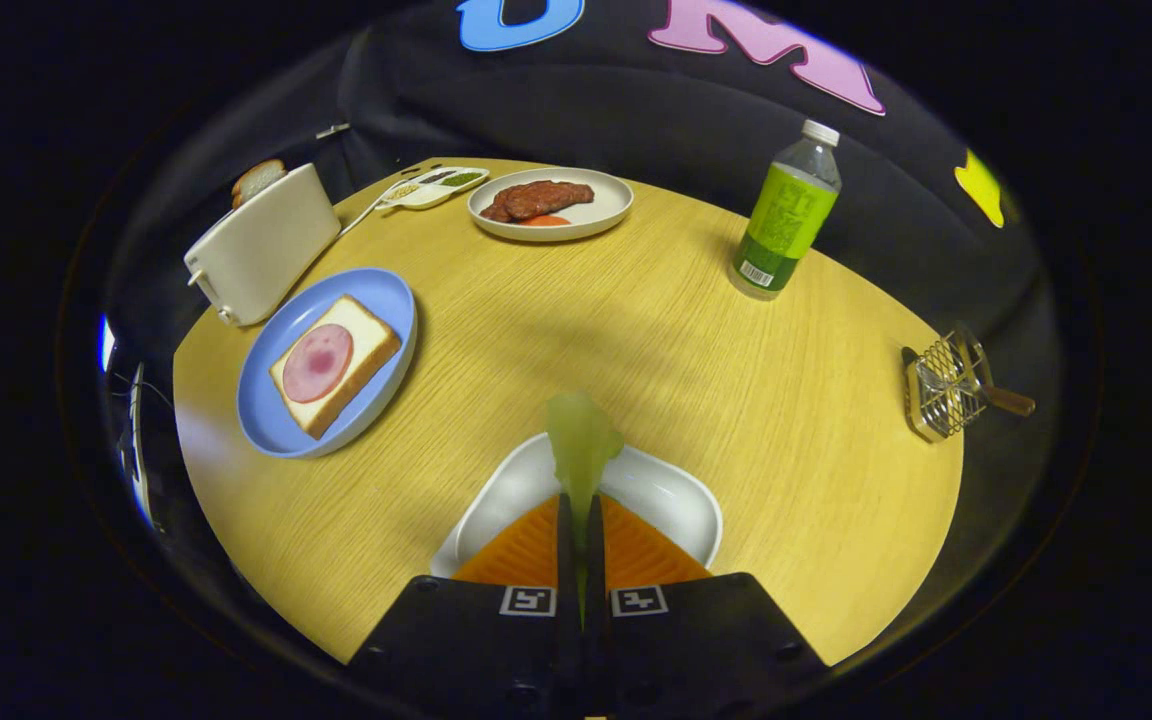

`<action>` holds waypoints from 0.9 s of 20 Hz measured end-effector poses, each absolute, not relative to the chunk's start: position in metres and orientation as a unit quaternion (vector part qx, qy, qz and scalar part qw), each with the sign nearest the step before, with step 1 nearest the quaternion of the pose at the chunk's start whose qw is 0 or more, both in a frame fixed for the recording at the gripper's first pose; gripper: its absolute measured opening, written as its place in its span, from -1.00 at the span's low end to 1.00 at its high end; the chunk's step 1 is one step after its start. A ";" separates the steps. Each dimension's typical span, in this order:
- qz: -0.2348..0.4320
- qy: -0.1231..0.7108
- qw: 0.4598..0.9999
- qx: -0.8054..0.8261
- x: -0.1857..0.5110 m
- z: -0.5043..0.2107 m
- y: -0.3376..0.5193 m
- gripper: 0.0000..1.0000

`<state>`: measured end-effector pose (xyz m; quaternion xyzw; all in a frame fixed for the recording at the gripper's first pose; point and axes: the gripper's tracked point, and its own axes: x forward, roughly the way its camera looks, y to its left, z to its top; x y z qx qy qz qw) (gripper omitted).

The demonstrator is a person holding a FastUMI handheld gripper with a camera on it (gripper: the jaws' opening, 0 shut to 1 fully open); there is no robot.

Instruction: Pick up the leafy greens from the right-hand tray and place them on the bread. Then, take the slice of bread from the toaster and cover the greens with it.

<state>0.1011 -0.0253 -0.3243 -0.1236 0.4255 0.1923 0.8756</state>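
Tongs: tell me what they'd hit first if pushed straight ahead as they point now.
The tongs, shut on the leafy greens, point over the white tray across bare table. The first thing in line looks like the plate of meat, though depth is unclear.

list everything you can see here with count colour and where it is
round wooden table: 1, yellow, under everything
pale leafy green: 1, light green, pinched between the fingers above the white tray
white rounded tray: 1, white, just ahead of the fingers
blue plate: 1, blue, before the toaster
bread slice with ham: 1, white and pink, on the plate
toaster: 1, cream, bread in its slot
meat dish: 1, white, far side
bottle: 1, green label
wire rack: 1, metal, table's edge
gripper: 1, shut on the green
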 end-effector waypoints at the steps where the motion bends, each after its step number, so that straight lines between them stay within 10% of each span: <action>1: 0.186 0.424 0.879 -0.115 0.101 -0.315 -0.025 -0.89; 18: 0.252 0.364 0.894 -0.066 0.093 -0.214 0.161 -0.89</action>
